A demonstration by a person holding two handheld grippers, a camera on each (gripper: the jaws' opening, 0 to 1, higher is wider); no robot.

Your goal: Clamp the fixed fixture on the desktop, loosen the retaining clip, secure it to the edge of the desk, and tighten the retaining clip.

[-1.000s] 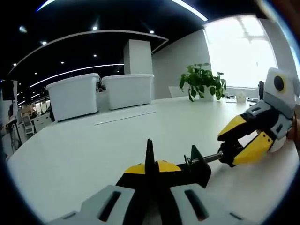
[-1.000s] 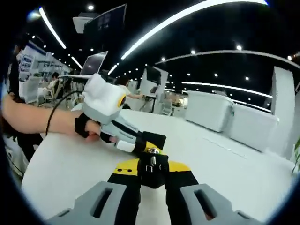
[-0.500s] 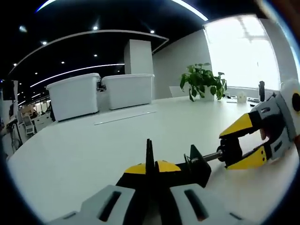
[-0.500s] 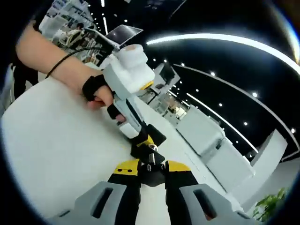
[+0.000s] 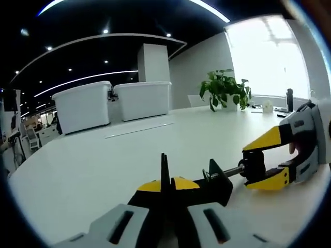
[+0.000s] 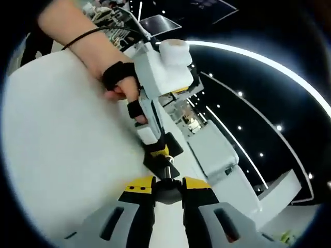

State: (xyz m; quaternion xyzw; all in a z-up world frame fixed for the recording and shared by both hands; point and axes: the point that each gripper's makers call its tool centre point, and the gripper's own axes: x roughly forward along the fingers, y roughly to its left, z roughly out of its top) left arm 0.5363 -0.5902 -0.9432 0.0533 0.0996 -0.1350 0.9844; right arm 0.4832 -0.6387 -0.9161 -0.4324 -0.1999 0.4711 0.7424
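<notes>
**Both tongs on the clamp, on the white bench**

In the left gripper view the left tongs (image 5: 164, 182) are closed narrow on the black clamp (image 5: 216, 182), its thin flat part standing upright between the yellow-tipped jaws. The clamp sits low over the white bench (image 5: 93, 170), near the bench's near edge. A metal screw (image 5: 234, 171) runs from the clamp body out to the right and ends in a black knob (image 5: 252, 166). The right tongs (image 5: 265, 163) come in from the right and hold that knob between their yellow jaws, one jaw above it and one below.

In the right gripper view the right tongs (image 6: 168, 186) grip the knob (image 6: 168, 187), with the screw (image 6: 168, 168) running away from the camera to the clamp (image 6: 161, 155). Beyond it the left tongs (image 6: 155, 150) meet the clamp, held by a hand (image 6: 121, 85) wearing a black strap.

Farther back on the bench stand two white bins (image 5: 111, 102) and a potted plant (image 5: 223, 90) toward the far right corner.
</notes>
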